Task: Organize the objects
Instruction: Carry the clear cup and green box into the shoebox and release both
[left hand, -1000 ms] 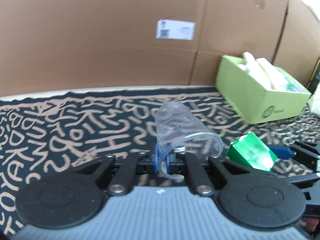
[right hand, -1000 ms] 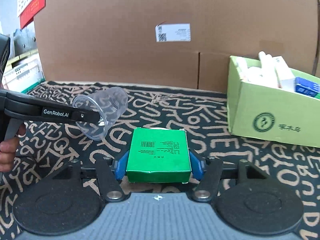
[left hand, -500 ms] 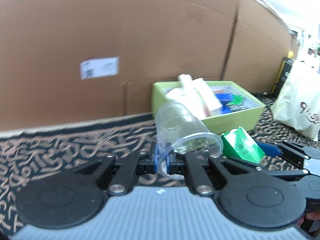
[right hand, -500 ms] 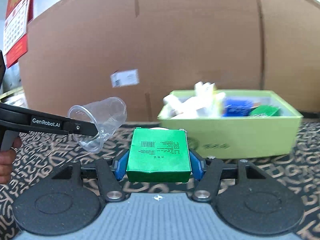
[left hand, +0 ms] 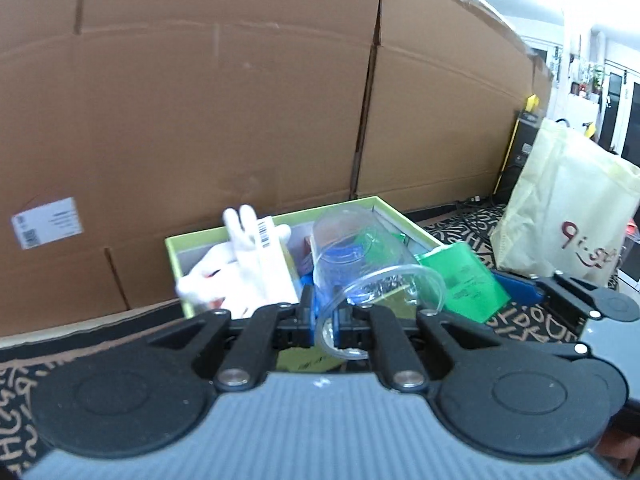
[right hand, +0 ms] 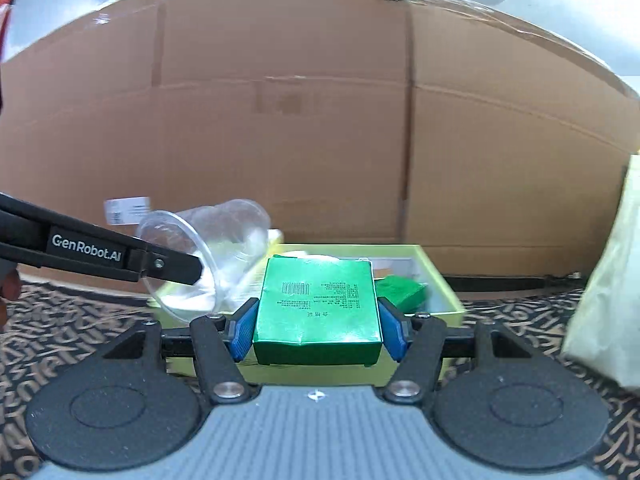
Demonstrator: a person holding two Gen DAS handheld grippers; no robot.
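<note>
Clear thin plastic cup (left hand: pixel 372 264): left tool (left hand: pixel 324 316) pinches its rim wall, just before the lime-green cardboard tray (left hand: pixel 176 256); light, crushable, slippery. Green flat carton (right hand: pixel 318 308): right tool (right hand: pixel 318 330) clamps its sides near the tray; stiff, light.

**Both grippers clamped, side by side**

The left gripper (left hand: pixel 324 322) sits at the lower centre of its own view, its blue pads pinched nearly together on the rim of a clear cup (left hand: pixel 368 272). In the right wrist view it reaches in from the left edge as a black arm. The right gripper (right hand: pixel 316 326) holds its blue pads (right hand: pixel 242 328) part-way apart, pressed on both sides of a green box (right hand: pixel 318 312). A fingertip (right hand: pixel 8 284) shows at that view's far left.
</note>
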